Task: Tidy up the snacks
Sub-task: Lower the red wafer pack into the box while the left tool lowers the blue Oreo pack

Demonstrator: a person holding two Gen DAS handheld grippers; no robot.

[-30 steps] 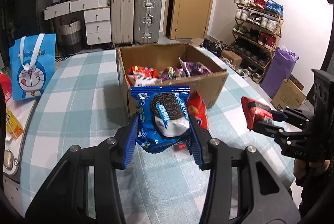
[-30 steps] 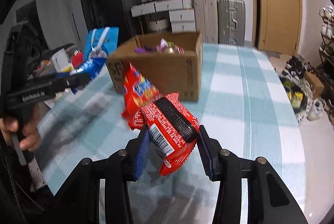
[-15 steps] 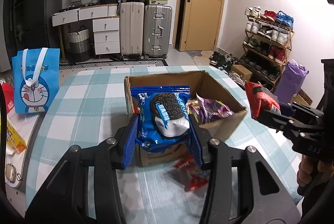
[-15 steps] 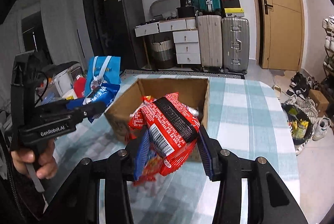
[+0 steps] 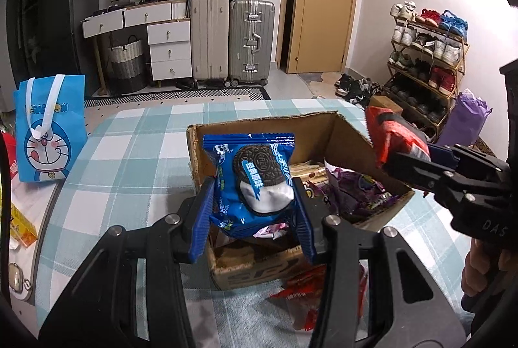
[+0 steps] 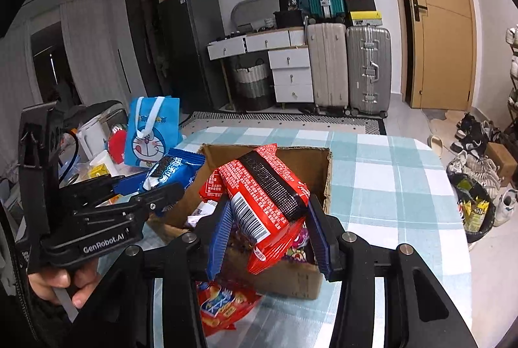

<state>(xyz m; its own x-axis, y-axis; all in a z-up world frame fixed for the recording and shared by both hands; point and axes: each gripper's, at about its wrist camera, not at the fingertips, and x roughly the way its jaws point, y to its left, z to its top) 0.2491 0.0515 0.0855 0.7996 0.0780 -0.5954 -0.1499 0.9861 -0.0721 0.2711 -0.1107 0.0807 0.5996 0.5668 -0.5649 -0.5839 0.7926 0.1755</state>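
Now, with your left gripper (image 5: pixel 254 212) clamping the Oreo pack (image 5: pixel 255 182) and right gripper (image 6: pixel 268 237) clamping the red packet (image 6: pixel 265 195), release both over the box (image 5: pixel 349 134) at 12 o'clock.

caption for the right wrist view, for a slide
Right gripper holds a red snack pack over the open cardboard box; left gripper brings a blue Oreo pack alongside.
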